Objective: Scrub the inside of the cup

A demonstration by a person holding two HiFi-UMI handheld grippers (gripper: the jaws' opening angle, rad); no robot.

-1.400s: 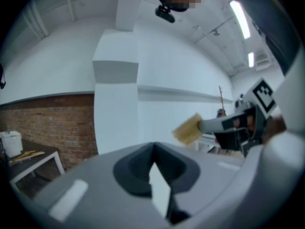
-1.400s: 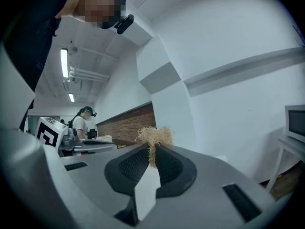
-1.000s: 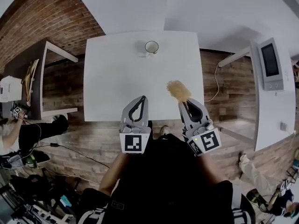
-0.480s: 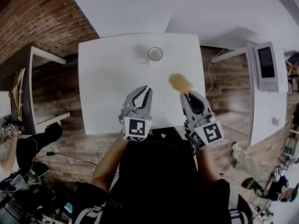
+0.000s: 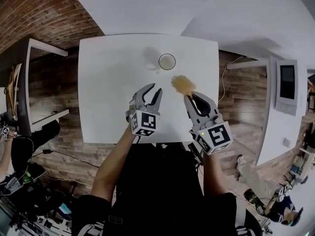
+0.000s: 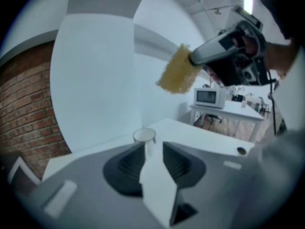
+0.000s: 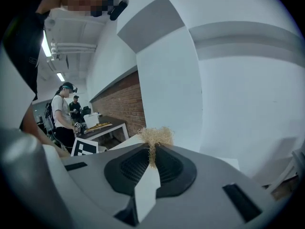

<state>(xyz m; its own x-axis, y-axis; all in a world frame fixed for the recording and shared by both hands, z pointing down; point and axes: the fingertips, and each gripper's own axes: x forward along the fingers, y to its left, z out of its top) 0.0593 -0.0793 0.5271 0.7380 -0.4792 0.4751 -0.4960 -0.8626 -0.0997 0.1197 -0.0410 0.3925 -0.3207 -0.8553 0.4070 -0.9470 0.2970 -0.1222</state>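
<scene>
**Left tongs popping open, scrubber closing in on the cup**

So here's where we're at. We've got the left gripper (image 5: 153, 88) out over the white table (image 5: 108, 82), and its jaws are opening right now, already standing well apart. A second ago they were pinched fully together. Nothing sits between them: in the left gripper view the gap is bare, and the cup (image 6: 144, 136) shows beyond the tips, lined up with the gap but not touched.

Our right gripper (image 5: 192, 97) hasn't changed its grip at all. In the right gripper view its jaws are clamped on the straw-coloured scrubber (image 7: 155, 137), with the frizzy tuft sticking out past the tips.

The bigger change is position. A second ago both grippers hung back at the near edge of the table, and the scrubber was well apart from the cup. Now both have moved in over the table, and in the head view the scrubber (image 5: 183, 85) sits near the cup (image 5: 167, 61), just to its near right, not touching. The left gripper has also turned a bit, its tips angled towards the cup.

The cup itself stands upright towards the far side of the table, same spot as before, mouth up and a faint shadow to its left.
</scene>
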